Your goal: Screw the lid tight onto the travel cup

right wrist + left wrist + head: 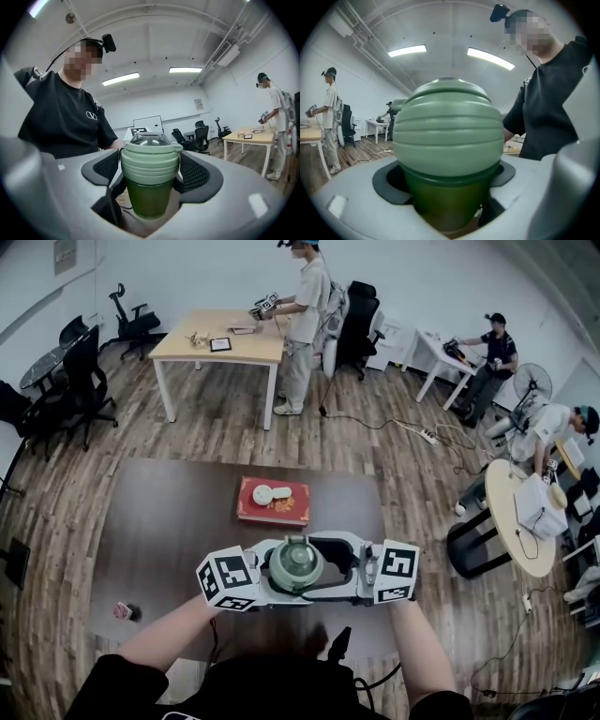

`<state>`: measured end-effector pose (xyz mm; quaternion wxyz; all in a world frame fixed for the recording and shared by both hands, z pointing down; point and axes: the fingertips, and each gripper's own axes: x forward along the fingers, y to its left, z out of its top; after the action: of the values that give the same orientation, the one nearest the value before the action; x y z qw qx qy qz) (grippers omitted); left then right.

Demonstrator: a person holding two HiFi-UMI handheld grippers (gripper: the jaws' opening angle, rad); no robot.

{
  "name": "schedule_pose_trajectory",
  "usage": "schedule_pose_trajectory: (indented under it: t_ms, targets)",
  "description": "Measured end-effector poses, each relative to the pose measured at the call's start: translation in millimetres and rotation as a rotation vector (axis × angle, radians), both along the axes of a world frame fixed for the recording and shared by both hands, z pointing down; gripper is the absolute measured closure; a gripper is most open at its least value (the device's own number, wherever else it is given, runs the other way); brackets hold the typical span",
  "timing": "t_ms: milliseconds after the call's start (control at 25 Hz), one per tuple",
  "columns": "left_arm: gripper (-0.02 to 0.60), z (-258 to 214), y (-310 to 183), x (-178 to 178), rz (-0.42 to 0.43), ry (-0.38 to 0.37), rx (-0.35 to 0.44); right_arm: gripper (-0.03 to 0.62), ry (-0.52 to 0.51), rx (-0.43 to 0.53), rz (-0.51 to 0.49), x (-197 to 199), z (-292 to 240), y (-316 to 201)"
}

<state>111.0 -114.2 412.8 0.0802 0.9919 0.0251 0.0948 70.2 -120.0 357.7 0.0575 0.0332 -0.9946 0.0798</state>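
Now, lid (151, 143) atop green travel cup (149, 199).

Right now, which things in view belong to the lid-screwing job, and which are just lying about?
In the job: travel cup; its green lid.

Lying about: red box on the table; white item on the box; small object near the table's left edge.

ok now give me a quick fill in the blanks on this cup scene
1. The right tongs grip the travel cup's ribbed ____.
2. The left tongs hold it by its dark ____ body.
3. On the table, a white object lies on a flat ____ box.
Missing: lid; green; red.
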Motion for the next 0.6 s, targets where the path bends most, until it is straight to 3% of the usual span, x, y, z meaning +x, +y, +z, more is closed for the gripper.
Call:
schedule_pose_trajectory:
  t_ms: [120,240,400,480,600]
  targets:
    - [0.166,3,-18,-6,-0.090,-0.019,0.010,0.178,-0.044,-0.005,0.174,-5,0,-13]
    - [0.167,13,-34,-11,-0.188,-0.054,0.025,0.183,-0.019,-0.007,0.503,-10,9,-24]
    - [0.167,23,-41,-8,-0.236,-0.081,0.019,0.184,0.103,-0.072,0.935,-8,21,-31]
    - [0.167,24,-42,-7,-0.241,-0.080,0.007,0.182,0.122,-0.082,1.023,-7,22,-32]
    - [0.167,25,-44,-8,-0.230,-0.064,-0.010,0.180,0.087,-0.053,0.946,-12,20,-30]
